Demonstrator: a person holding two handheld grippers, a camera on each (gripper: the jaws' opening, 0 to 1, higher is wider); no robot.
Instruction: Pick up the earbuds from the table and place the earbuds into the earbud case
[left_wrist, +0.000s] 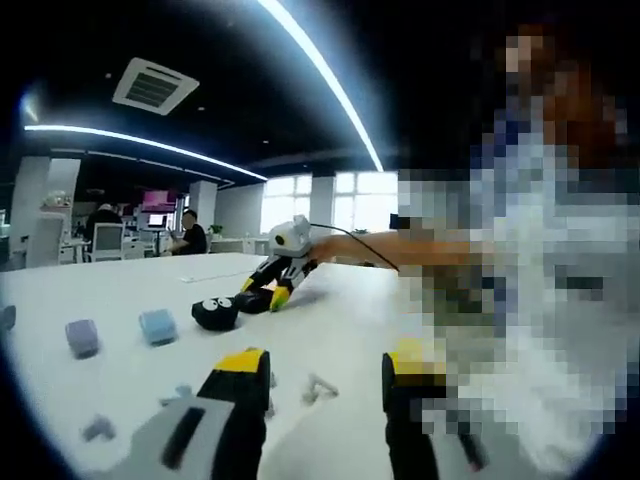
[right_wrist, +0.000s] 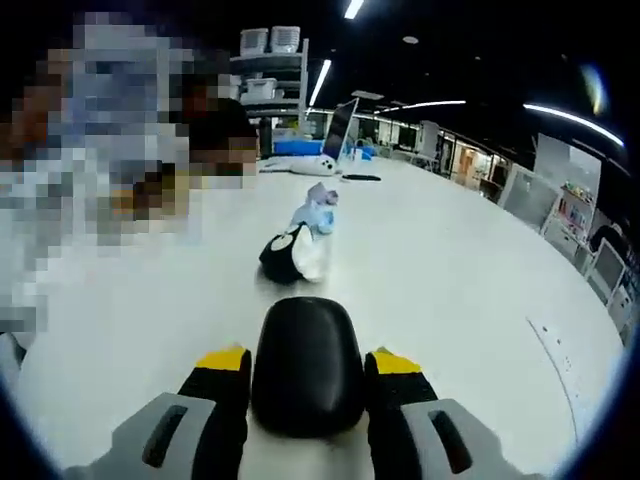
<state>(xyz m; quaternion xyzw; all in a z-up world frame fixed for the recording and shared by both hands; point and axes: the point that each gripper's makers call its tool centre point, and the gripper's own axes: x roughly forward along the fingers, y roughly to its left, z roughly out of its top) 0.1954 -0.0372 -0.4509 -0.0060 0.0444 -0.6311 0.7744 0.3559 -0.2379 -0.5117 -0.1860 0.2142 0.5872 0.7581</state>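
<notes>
Black, glossy, rounded earbud case (right_wrist: 307, 365) sits clamped between the yellow-tipped jaws of the right gripper (right_wrist: 308, 375) in the right gripper view, low over the white table (right_wrist: 450, 280). Ahead of it on the tabletop lies a black-and-white penguin-like plush toy (right_wrist: 290, 254), w/ a pale blue and lilac soft toy (right_wrist: 318, 212) just beyond; a white rounded object (right_wrist: 312, 166) rests further back, near a laptop-like screen (right_wrist: 340, 128) and shelving. In the left gripper view the left gripper (left_wrist: 330, 372) has its jaws set wide apart, nothing between them, above the same white table (left_wrist: 330, 300). Small pale grey earbud-like pieces lie near its jaws: one (left_wrist: 318, 387) between the tips, one (left_wrist: 98, 429) off to the left. Too small to tell more. Further out sit a light blue block (left_wrist: 157, 326), a lilac block (left_wrist: 82, 337) and a black round toy with white eyes (left_wrist: 216, 313). Right gripper (left_wrist: 277, 290) shows mid-table beside that toy, held by a person's bare forearm (left_wrist: 390, 247). Background: open-plan office, ceiling light strips, a seated person in black (left_wrist: 190, 235) at a far desk.
</notes>
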